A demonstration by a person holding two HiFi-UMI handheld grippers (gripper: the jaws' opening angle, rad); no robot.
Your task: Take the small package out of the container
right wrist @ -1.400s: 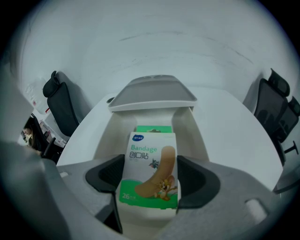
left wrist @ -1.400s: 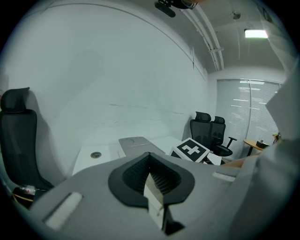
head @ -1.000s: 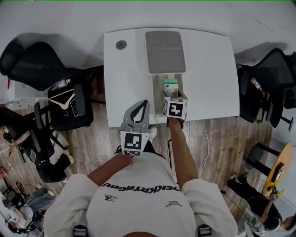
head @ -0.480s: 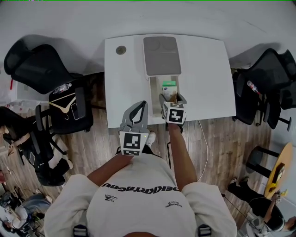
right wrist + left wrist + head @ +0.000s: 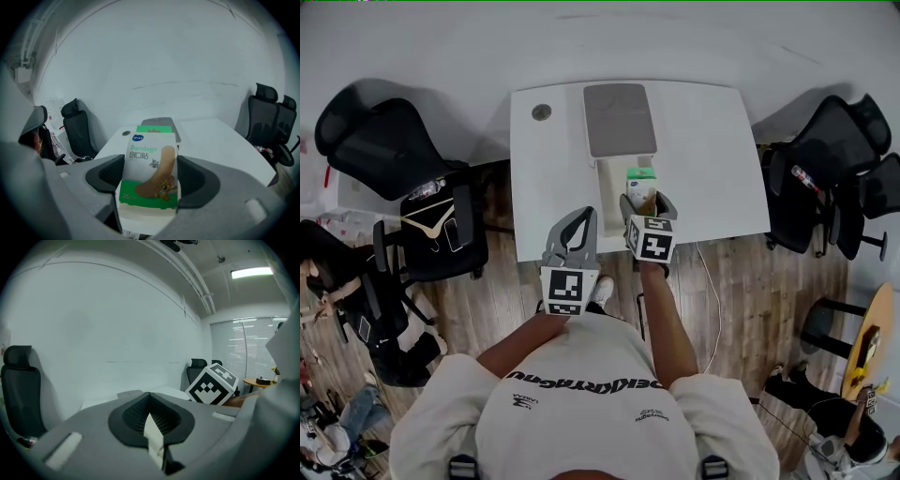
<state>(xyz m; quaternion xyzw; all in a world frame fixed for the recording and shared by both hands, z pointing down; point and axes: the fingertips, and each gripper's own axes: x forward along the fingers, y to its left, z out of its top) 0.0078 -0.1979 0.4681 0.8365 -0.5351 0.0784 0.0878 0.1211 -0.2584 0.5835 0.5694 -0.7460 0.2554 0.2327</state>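
Note:
My right gripper (image 5: 649,201) is shut on the small package (image 5: 642,180), a white and green bandage box with a cartoon print, and holds it over the near end of the white container (image 5: 608,192). In the right gripper view the box (image 5: 149,165) stands upright between the dark pads (image 5: 199,180). A green edge shows behind its top; I cannot tell whether that is a second box. The container's grey lid (image 5: 619,119) lies open behind it. My left gripper (image 5: 580,218) is shut and holds nothing, at the table's near edge left of the container.
A small dark round disc (image 5: 542,112) sits at the far left corner of the white table (image 5: 712,150). Black office chairs stand at the left (image 5: 375,141) and right (image 5: 825,159). A cable (image 5: 711,281) hangs off the table's near right edge.
My right gripper has drawn back toward the table's near edge with the package, away from the middle of the container. The left gripper has hardly moved.

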